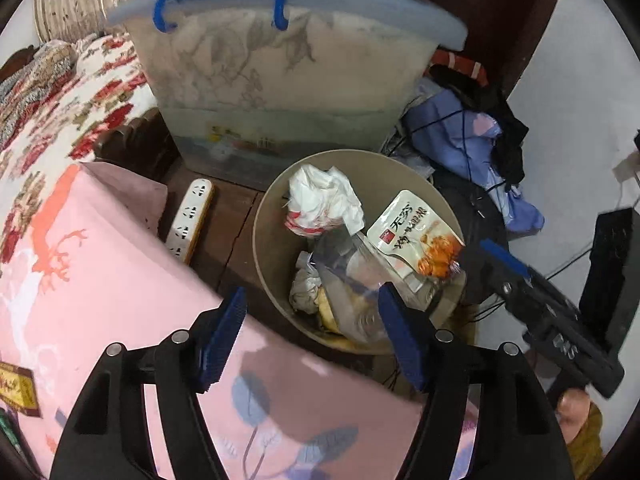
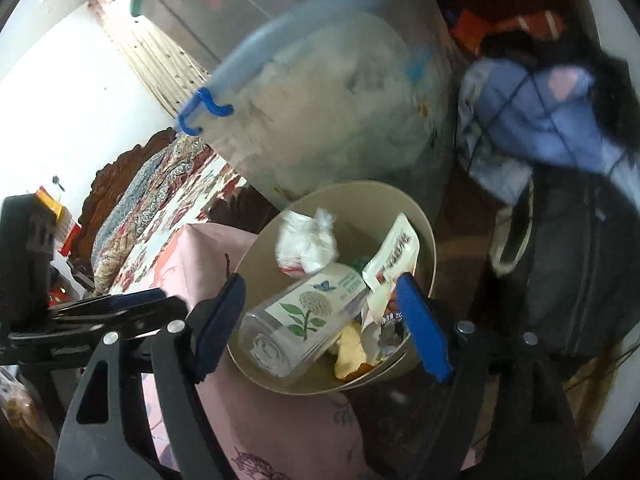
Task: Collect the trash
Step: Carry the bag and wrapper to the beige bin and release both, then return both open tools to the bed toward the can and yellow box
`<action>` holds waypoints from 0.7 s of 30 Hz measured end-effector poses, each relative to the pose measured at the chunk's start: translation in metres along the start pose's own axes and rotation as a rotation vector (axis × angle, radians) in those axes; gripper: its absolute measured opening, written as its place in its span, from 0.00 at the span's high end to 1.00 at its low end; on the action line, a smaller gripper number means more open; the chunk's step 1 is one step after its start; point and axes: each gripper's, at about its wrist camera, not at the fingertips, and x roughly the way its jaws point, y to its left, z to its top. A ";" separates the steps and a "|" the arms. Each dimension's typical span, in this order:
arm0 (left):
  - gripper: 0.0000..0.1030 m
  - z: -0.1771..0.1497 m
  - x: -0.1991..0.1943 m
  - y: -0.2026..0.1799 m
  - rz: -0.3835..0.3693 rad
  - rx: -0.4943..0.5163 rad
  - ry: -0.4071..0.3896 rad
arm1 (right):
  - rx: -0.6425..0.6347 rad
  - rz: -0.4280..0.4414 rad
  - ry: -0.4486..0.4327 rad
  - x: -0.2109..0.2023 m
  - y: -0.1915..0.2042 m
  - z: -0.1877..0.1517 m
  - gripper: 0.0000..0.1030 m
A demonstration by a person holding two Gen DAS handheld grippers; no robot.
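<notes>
A round beige trash bin [image 1: 266,216] stands on the dark floor. Inside lie a crumpled white plastic bag [image 1: 324,200], a white and orange snack packet [image 1: 416,232], a clear plastic bottle [image 1: 360,292] and a wad of paper [image 1: 306,292]. My left gripper [image 1: 314,320] hangs open over the bin's near side, nothing between its blue pads. In the right wrist view the bin [image 2: 360,204] holds the bottle [image 2: 304,316], which has a flower label and lies on its side beside the bag [image 2: 306,244] and packet [image 2: 394,264]. My right gripper [image 2: 320,300] is open above them, holding nothing.
A large translucent storage box [image 1: 280,80] with a blue handle stands right behind the bin. A pink cushion [image 1: 120,280] and a white power strip [image 1: 190,216] lie to its left. Blue clothes [image 1: 472,140], a dark bag and cables crowd the right.
</notes>
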 end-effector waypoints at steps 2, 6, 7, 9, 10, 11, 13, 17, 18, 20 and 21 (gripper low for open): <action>0.37 -0.012 -0.019 0.002 -0.024 0.002 -0.027 | 0.017 0.012 -0.023 -0.009 0.003 0.001 0.24; 0.37 -0.049 -0.059 0.011 -0.058 -0.001 -0.058 | 0.022 0.038 -0.048 -0.027 0.017 0.000 0.24; 0.36 -0.060 -0.068 0.014 -0.061 -0.004 -0.065 | 0.015 0.054 -0.053 -0.033 0.025 -0.002 0.24; 0.36 -0.085 -0.088 0.026 -0.062 -0.016 -0.083 | -0.001 0.089 -0.051 -0.040 0.041 -0.006 0.24; 0.35 -0.100 -0.097 0.033 -0.054 -0.024 -0.093 | -0.010 0.103 -0.048 -0.042 0.047 -0.007 0.24; 0.35 -0.115 -0.106 0.041 -0.043 -0.038 -0.102 | -0.024 0.124 -0.041 -0.043 0.058 -0.011 0.24; 0.35 -0.140 -0.121 0.059 -0.028 -0.070 -0.109 | -0.049 0.158 -0.019 -0.044 0.079 -0.019 0.24; 0.35 -0.197 -0.159 0.112 0.059 -0.169 -0.138 | -0.108 0.231 0.065 -0.030 0.128 -0.042 0.24; 0.35 -0.208 -0.168 0.123 0.085 -0.192 -0.148 | -0.127 0.245 0.088 -0.026 0.141 -0.051 0.24; 0.32 -0.231 -0.189 0.156 0.162 -0.256 -0.170 | -0.159 0.265 0.128 -0.017 0.164 -0.067 0.24; 0.29 -0.240 -0.197 0.170 0.195 -0.287 -0.178 | -0.172 0.280 0.156 -0.010 0.176 -0.077 0.24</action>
